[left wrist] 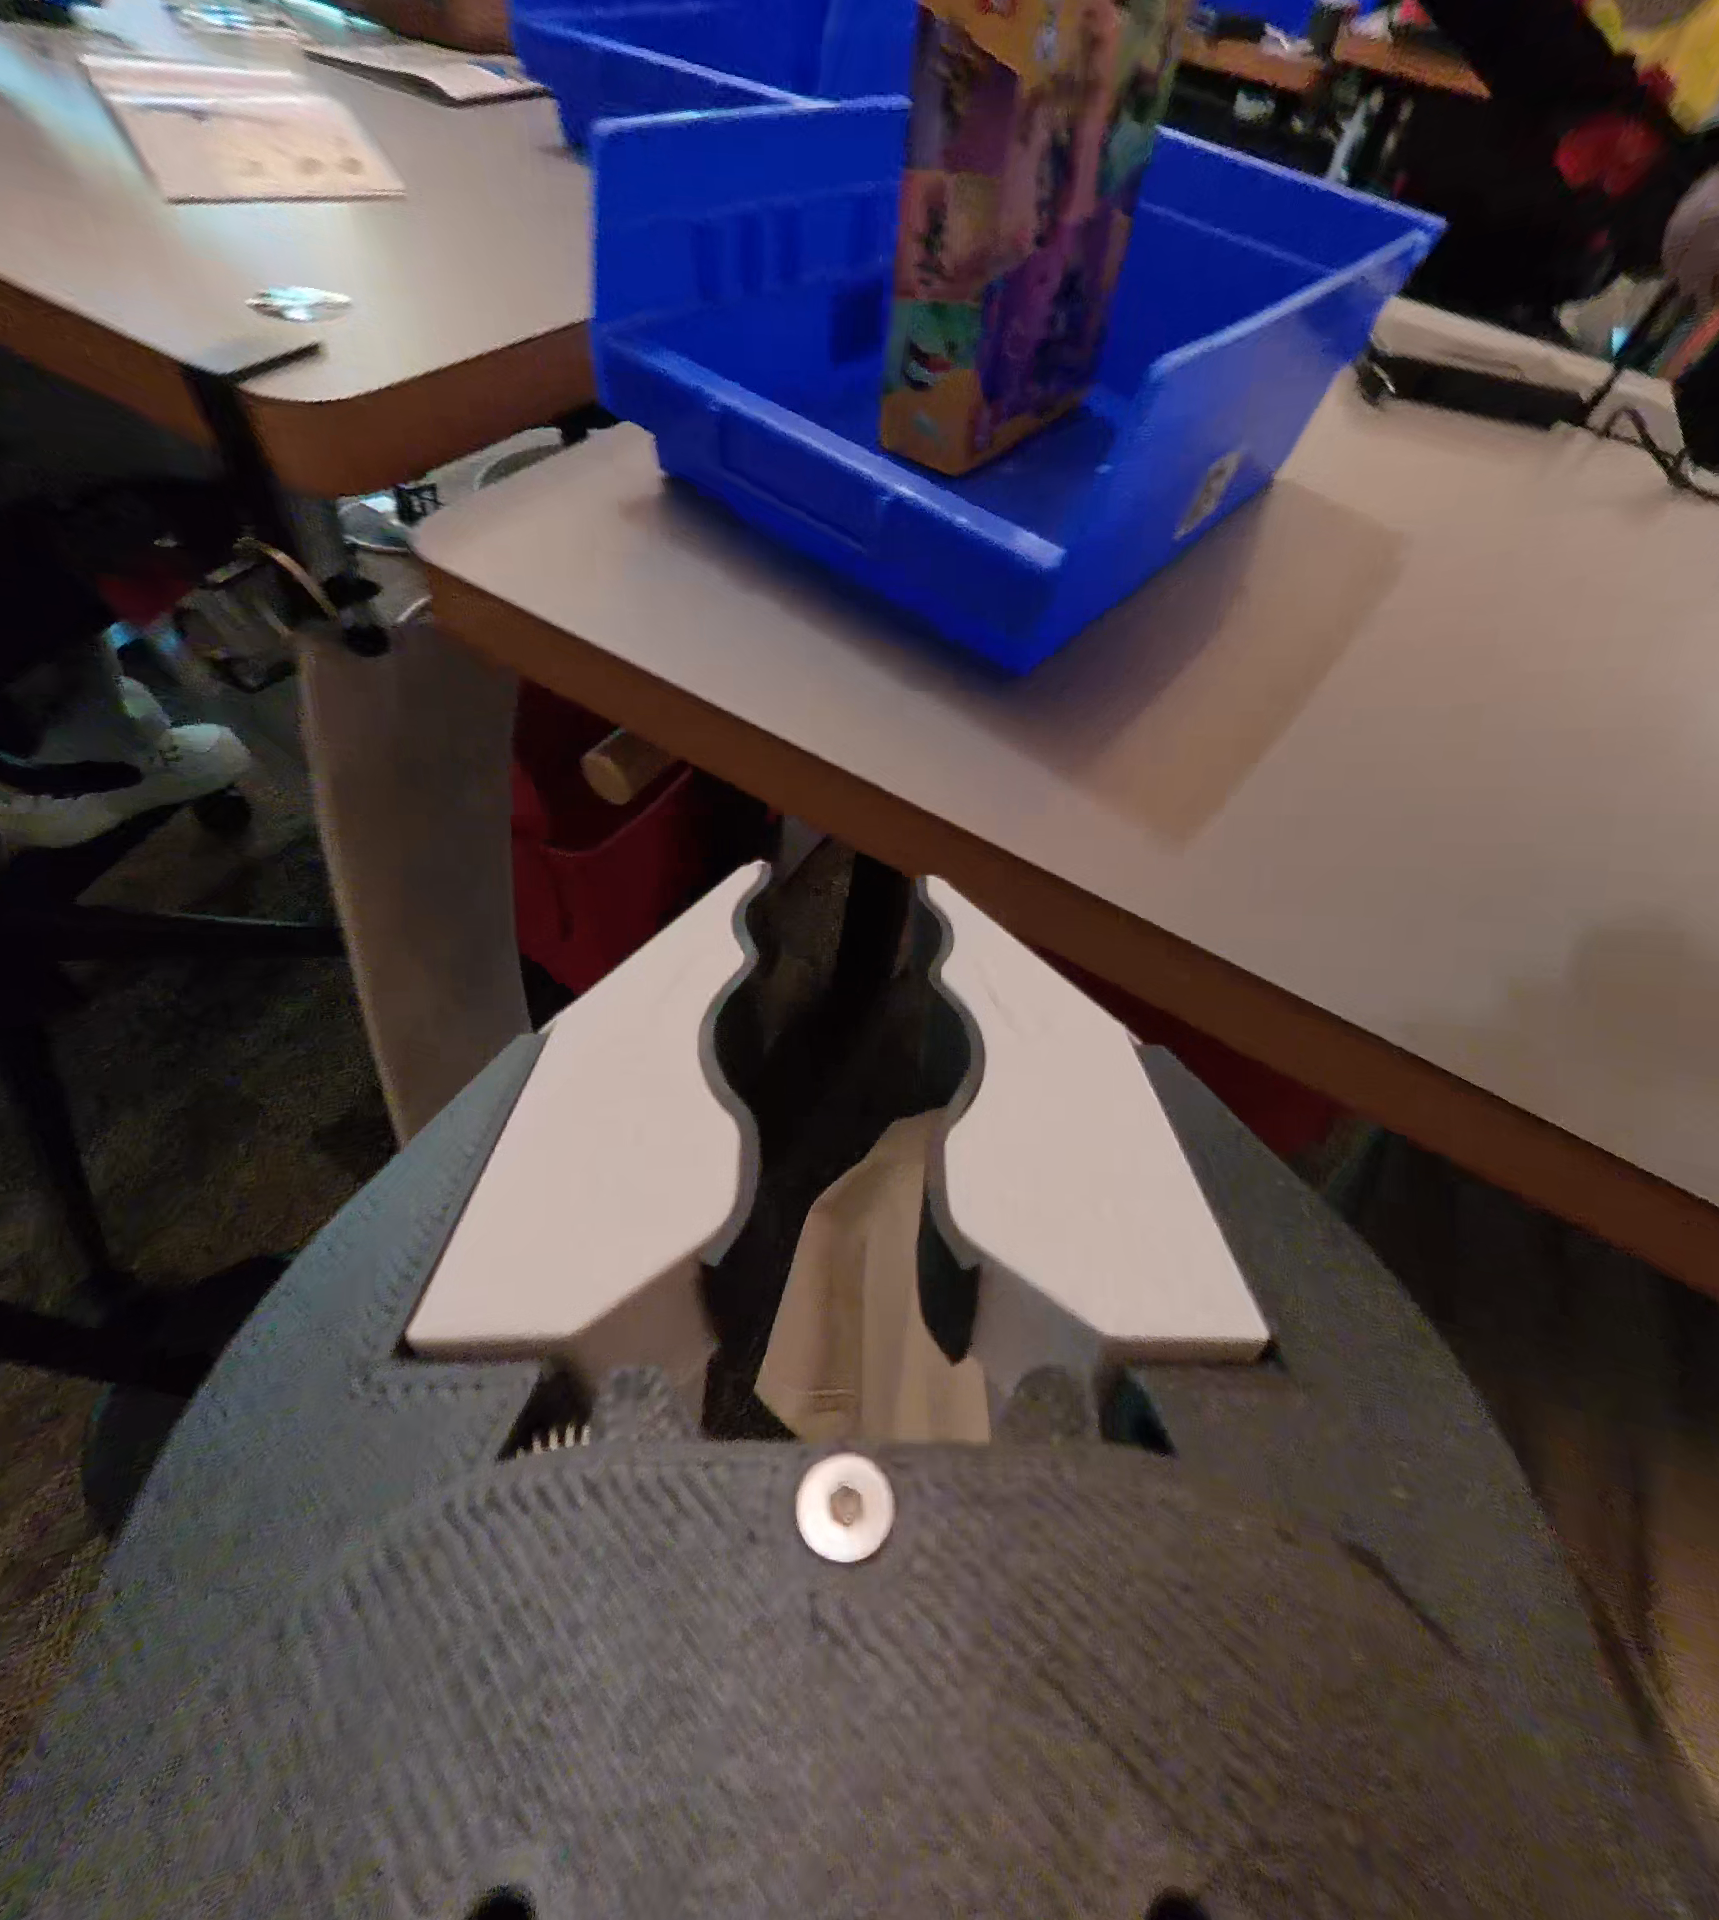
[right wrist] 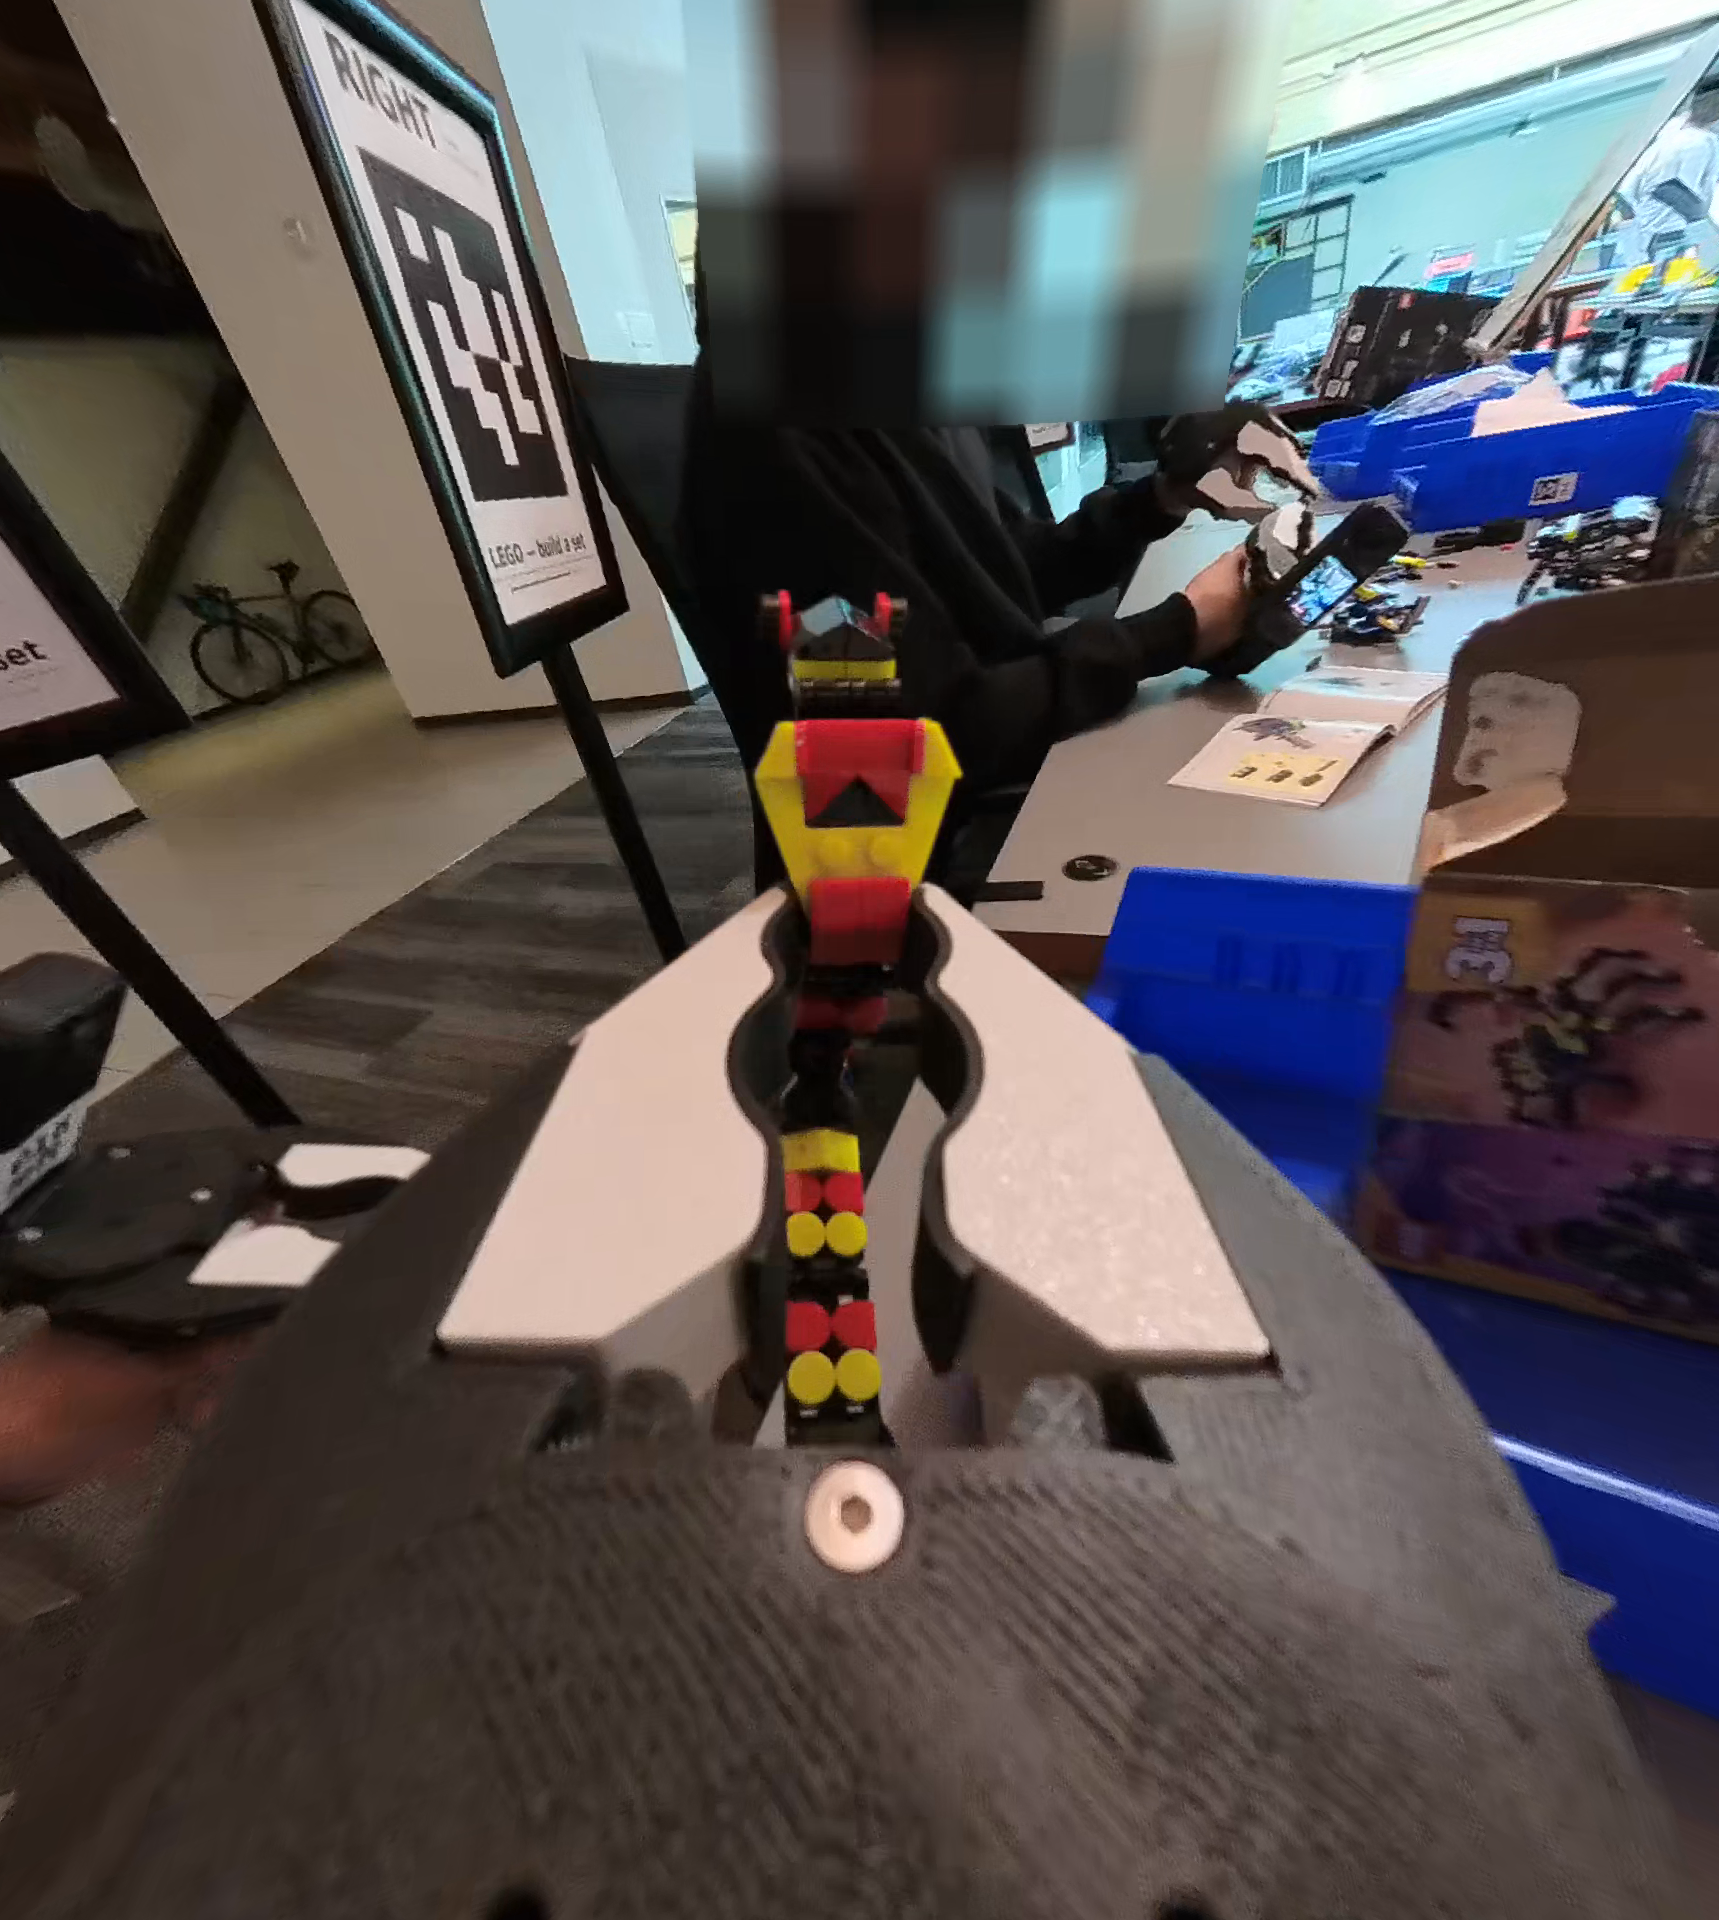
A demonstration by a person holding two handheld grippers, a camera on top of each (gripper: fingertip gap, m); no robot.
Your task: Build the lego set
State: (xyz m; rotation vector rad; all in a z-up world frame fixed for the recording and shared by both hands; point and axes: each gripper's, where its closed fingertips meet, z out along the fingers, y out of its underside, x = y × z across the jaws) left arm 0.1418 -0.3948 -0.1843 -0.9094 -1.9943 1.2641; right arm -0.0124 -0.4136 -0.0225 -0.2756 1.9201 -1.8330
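Note:
My right gripper (right wrist: 855, 920) is shut on a red, yellow and black lego model (right wrist: 855, 800). The model is long and narrow; it runs back between the fingers and sticks out past the tips, held in the air beside the table. My left gripper (left wrist: 844, 894) has its jaws a little apart with nothing between them, and it hangs below the table edge (left wrist: 1198, 935). It also shows in the right wrist view (right wrist: 242, 1216) at lower left. The colourful lego box (left wrist: 1021, 260) stands upright in a blue bin (left wrist: 938, 540); the right wrist view shows it opened (right wrist: 1613, 1091).
More blue bins (left wrist: 689, 62) stand behind. A second table (left wrist: 211, 260) with papers is at left. An instruction booklet (right wrist: 1302, 748) lies on the table. Two framed signs on stands (right wrist: 460, 343) are at left. Another person's hands (right wrist: 1250, 561) work with grippers across the table. My hands' fingertips stand some 25 cm from each other.

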